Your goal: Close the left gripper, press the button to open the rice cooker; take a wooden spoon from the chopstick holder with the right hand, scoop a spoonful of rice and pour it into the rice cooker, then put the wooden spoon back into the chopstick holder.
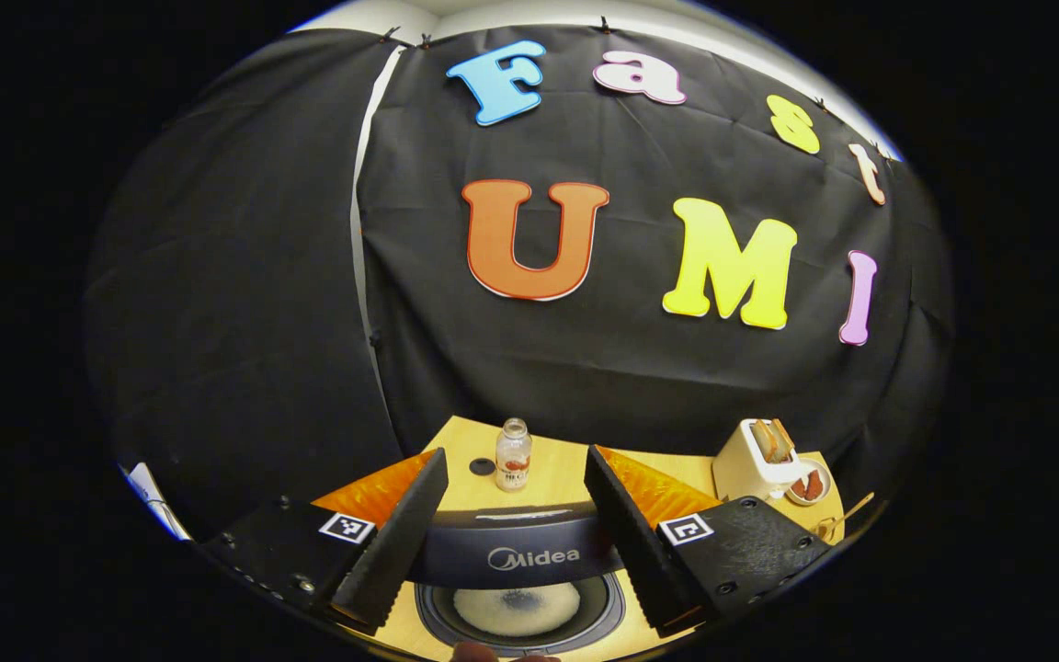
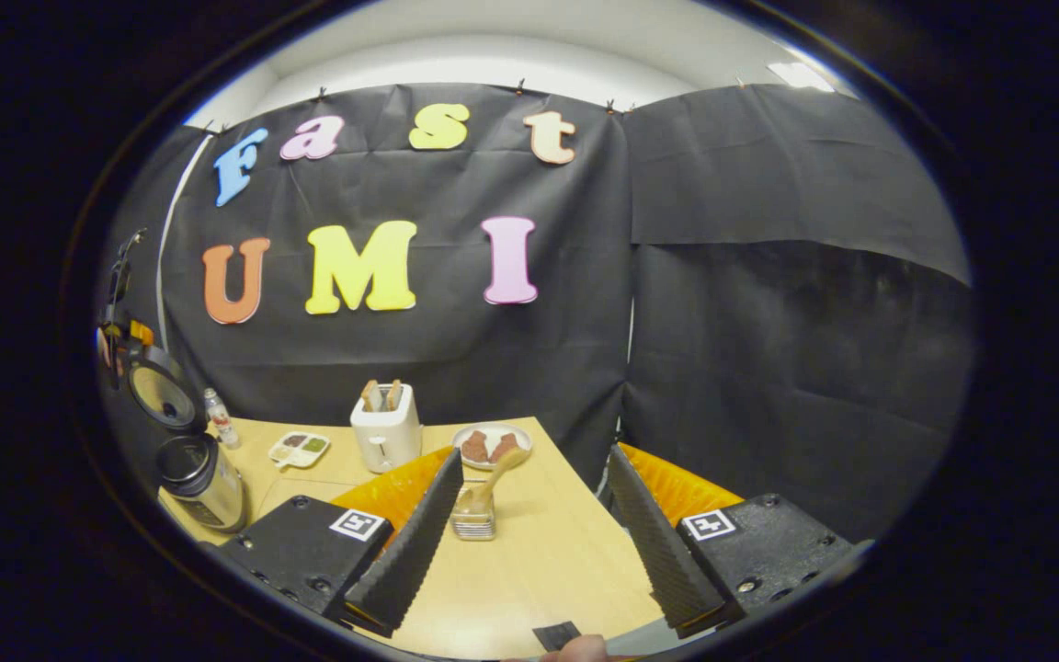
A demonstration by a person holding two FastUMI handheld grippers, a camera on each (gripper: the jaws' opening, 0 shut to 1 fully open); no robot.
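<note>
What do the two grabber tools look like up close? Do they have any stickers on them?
Each tool has two long wedge-shaped fingers with ridged inner faces. The fingers sit on flat black blocks held by small screws. Every block carries a square black-and-white marker sticker, and an orange ribbed part shows behind the fingers. The left tool and the right tool look alike. No cables are visible.

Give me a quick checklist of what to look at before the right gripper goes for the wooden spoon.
1. Rice cooker lid up: ok.
2. Wooden spoon standing in the chopstick holder: ok.
3. Right gripper open enough to take the handle: ok.
4. Holder ahead between its fingers, nothing blocking: ok.
5. Left gripper open, above the cooker's inner pot: ok.
6. Rice to scoop: cannot tell where it is.
</note>
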